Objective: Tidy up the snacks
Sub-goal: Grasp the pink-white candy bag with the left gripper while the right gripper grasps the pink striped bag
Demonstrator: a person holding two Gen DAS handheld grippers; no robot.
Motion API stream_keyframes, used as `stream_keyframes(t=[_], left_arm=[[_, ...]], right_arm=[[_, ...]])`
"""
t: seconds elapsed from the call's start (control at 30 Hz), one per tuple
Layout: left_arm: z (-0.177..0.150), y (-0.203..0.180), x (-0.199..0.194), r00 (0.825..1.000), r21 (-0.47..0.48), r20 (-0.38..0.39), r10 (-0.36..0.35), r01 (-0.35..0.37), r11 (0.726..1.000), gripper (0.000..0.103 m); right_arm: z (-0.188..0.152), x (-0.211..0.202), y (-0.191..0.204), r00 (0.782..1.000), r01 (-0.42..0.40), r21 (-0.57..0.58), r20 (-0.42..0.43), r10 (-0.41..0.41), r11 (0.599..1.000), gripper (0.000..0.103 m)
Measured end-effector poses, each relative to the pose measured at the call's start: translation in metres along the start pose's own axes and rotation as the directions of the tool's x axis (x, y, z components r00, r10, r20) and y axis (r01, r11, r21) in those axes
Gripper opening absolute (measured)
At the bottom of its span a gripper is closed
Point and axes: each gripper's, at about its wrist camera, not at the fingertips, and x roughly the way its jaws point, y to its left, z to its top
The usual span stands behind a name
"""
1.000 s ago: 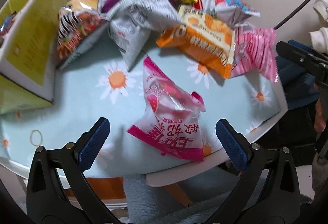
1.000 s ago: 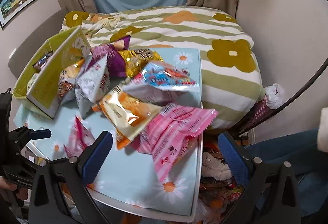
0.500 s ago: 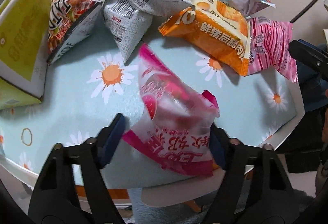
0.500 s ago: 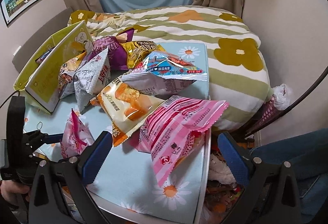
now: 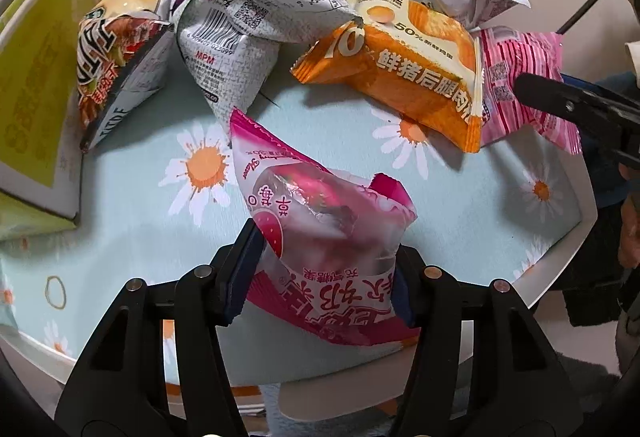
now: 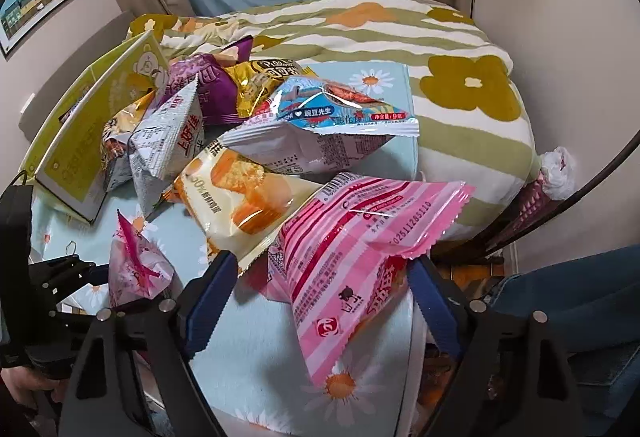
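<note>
My left gripper [image 5: 320,277] is shut on a pink-and-clear strawberry snack bag [image 5: 320,221] at the near edge of the daisy-print table [image 5: 132,205]; the bag also shows in the right wrist view [image 6: 136,269]. My right gripper [image 6: 316,297] is open, its fingers on either side of a pink striped snack bag [image 6: 352,249] lying on the table. Behind lie an orange cake bag [image 5: 404,65], a grey-white pyramid bag [image 5: 248,25], a blue-white bag [image 6: 332,117], purple [image 6: 216,85] and gold [image 6: 256,81] bags.
A yellow-green cardboard box [image 5: 36,85] stands open at the left with a noodle-print bag [image 5: 116,53] leaning on it. A bed with a striped flowered blanket [image 6: 440,49] lies behind the table. The table's right edge [image 5: 576,233] drops to the floor.
My left gripper moved forward and closed on the strawberry bag. My right gripper advanced until its fingers flank the pink striped bag.
</note>
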Motion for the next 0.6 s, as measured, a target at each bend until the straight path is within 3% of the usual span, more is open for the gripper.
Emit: stream_keyframes(t=[0.47, 0.6], left_arm=[[0.009, 0.008, -0.001, 1.0, 0.017, -0.014, -0.01, 0.011, 1.0, 0.056], [0.011, 0.011, -0.001, 1.0, -0.001, -0.017, -0.025, 0.025, 1.0, 0.054]], right_arm=[[0.015, 0.02, -0.007, 1.0, 0.016, 0.038, -0.005, -0.016, 0.999, 0.082], [0.016, 0.021, -0.004, 1.0, 0.027, 0.002, -0.01, -0.027, 1.0, 0.063]])
